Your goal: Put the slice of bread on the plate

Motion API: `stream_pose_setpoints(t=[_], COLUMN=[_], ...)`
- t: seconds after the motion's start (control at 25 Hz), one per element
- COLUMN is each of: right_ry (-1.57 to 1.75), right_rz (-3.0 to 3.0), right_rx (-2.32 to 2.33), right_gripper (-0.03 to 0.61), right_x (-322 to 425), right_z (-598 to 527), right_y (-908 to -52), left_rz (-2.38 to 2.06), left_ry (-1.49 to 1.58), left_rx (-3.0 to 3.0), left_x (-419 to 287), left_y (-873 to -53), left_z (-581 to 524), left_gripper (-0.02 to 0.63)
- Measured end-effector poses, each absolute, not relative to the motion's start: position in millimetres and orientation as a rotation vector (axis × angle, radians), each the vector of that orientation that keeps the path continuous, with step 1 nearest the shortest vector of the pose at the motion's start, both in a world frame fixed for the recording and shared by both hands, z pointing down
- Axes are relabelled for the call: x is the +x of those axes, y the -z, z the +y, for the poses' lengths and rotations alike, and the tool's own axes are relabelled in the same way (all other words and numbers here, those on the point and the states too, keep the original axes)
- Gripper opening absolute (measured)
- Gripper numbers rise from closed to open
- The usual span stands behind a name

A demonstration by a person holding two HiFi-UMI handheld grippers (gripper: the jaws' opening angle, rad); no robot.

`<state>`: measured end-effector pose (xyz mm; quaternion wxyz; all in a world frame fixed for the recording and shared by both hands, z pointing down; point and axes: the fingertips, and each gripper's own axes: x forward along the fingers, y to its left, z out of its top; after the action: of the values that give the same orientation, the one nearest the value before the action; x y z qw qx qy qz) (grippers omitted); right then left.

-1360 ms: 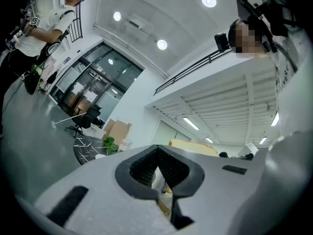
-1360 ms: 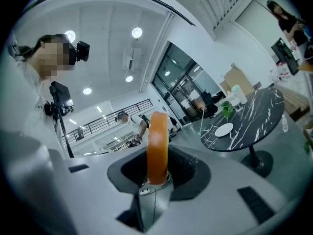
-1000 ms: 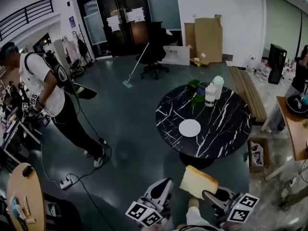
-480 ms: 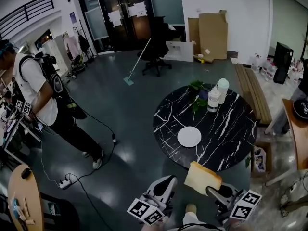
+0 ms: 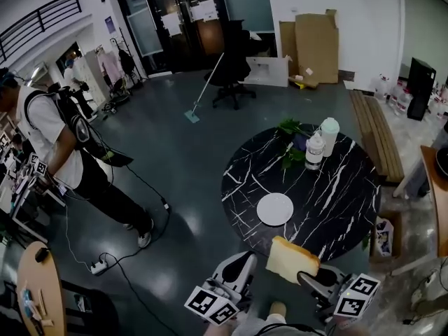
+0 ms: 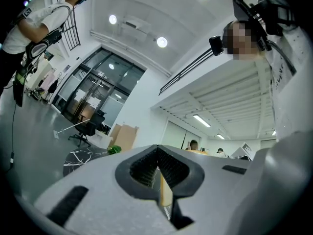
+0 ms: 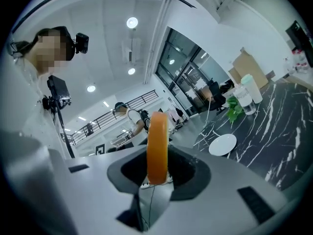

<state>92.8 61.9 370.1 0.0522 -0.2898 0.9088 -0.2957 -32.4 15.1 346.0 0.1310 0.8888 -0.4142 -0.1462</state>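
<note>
While off the plate [image 5: 274, 208], bread slice [image 5: 292, 260] in right hand-held gripper [image 5: 303, 276].

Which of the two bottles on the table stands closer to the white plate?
The clear bottle, just left of the taller pale one.

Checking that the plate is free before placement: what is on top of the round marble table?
An empty white plate, a clear bottle, a taller pale bottle and a leafy plant at the far side. The held slice of bread hides part of the table's near rim.
</note>
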Motion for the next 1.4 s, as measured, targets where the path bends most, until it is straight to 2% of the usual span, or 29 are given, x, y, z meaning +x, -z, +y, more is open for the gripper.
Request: stream_pose_setpoints(t=[0.56,1.08,1.4], right_ry=[1.013,1.137,1.373], right_rz=[2.844,2.833,2.648], right_rx=[-0.838,-0.865,-0.921], right_gripper=[0.094,0.094,0.094], right_x=[83,65,66], right_z=[25,-73,-145], right_y=[-415,-453,-497], left_rz=[-1.252,-1.208,-1.236], left_ry=[0.341,0.292,0.269], left_rx=[2.491,2.498,2.439], left_x=[-40,-39,-49], left_y=[-391,-427,-461], left_z=[-29,-132,-171], left_gripper=[0.008,0.008,0.008])
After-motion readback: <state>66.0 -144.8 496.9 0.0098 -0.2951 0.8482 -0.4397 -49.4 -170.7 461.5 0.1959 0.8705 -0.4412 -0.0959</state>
